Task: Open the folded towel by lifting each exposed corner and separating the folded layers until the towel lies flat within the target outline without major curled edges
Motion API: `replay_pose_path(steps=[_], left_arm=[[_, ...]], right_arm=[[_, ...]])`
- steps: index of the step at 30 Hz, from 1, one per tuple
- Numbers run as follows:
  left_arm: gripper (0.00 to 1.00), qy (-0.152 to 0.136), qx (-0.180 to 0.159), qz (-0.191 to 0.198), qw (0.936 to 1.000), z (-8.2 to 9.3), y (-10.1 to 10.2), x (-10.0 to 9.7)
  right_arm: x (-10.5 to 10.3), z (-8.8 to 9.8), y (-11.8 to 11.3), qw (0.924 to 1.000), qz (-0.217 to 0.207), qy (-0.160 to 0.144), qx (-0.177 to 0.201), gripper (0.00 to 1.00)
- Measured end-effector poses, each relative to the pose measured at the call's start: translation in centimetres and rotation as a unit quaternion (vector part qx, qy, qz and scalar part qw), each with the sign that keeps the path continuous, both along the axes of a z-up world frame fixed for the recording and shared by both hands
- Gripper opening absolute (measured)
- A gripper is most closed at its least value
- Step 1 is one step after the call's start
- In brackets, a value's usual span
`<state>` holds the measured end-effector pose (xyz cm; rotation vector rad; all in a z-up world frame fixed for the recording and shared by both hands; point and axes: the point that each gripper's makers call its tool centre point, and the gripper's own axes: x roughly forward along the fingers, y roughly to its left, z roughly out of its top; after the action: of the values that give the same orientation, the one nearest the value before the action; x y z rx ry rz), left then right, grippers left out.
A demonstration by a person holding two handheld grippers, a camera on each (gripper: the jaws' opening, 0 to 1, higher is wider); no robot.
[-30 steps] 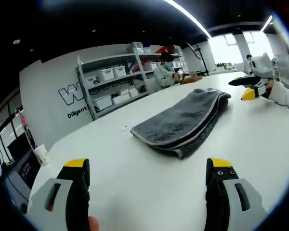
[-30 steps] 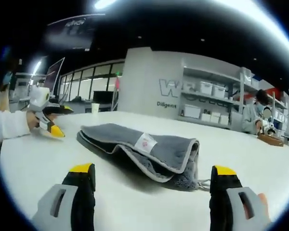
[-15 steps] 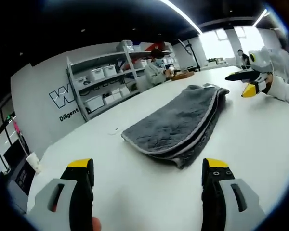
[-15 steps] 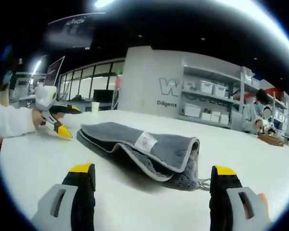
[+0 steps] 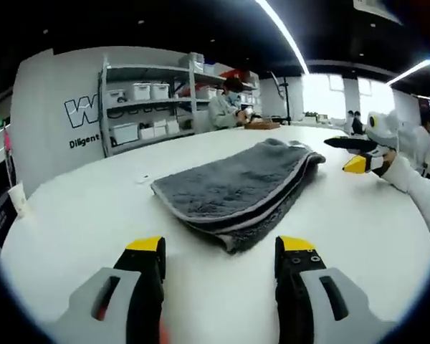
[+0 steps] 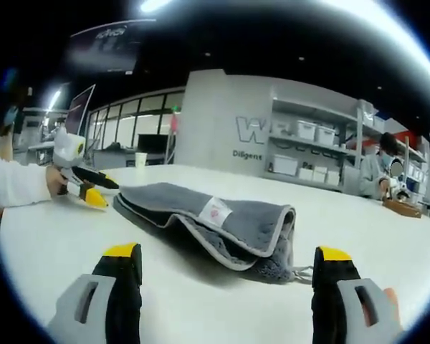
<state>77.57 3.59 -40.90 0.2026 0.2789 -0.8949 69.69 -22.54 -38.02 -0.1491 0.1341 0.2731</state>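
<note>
A folded grey towel (image 5: 233, 186) with pale edging lies on the white table (image 5: 79, 215). In the left gripper view my left gripper (image 5: 222, 247) stands open just short of the towel's near folded corner, nothing between its fingers. The right gripper (image 5: 355, 154) comes in from the right beside the towel's far end. In the right gripper view the towel (image 6: 215, 222) shows a white label on top and its layered edges face me. My right gripper (image 6: 226, 254) is open in front of it. The left gripper (image 6: 86, 190) sits at the towel's left end.
Shelving with white bins (image 5: 140, 107) stands along a wall with lettering. A person (image 5: 226, 107) sits at the far end of the table by a brown object (image 5: 261, 125). A paper cup (image 6: 141, 159) stands at the table's far edge.
The left gripper has come closer to the towel's near corner and its jaws stand a little narrower. The right gripper has held still.
</note>
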Motion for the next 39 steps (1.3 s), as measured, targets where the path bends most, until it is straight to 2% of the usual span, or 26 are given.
replay_pose_path(steps=[5, 6, 10, 14, 19, 23, 29, 39], left_arm=[[0.41, 0.016, -0.016, -0.004, 0.9997, 0.0, -0.5, -0.2], [0.37, 0.023, -0.007, -0.002, 0.9997, -0.4, -0.6, -0.1], [0.29, 0.021, 0.013, -0.004, 0.9997, -1.0, -0.9, -0.2], [0.23, 0.024, 0.008, -0.010, 0.9996, -0.9, -1.3, -0.5], [0.15, 0.020, 0.017, -0.015, 0.9996, -0.9, -1.5, -0.7], [0.05, 0.023, 0.016, -0.016, 0.9995, -0.7, -1.4, -1.0], [0.03, 0.027, 0.023, -0.031, 0.9989, -0.7, -2.1, -2.3], [0.03, 0.011, 0.045, -0.080, 0.9957, -0.5, -4.9, -6.3]], right_arm=[[0.0, -0.1, 0.0, 1.0000, 0.000, 0.002, -0.001, 0.99], [0.0, -0.1, 0.0, 1.0000, 0.000, 0.003, 0.000, 0.99], [0.0, -0.2, 0.1, 1.0000, 0.002, 0.004, 0.001, 0.99], [0.0, -0.1, 0.1, 1.0000, 0.003, 0.003, 0.000, 0.99], [0.0, -0.1, 0.1, 1.0000, 0.002, 0.002, 0.001, 0.99], [0.0, 0.0, 0.2, 1.0000, 0.004, 0.001, 0.003, 0.99], [0.0, 0.1, 0.3, 1.0000, 0.006, -0.001, 0.003, 0.99], [-0.2, 0.3, -0.2, 0.9999, -0.004, -0.004, 0.012, 0.99]])
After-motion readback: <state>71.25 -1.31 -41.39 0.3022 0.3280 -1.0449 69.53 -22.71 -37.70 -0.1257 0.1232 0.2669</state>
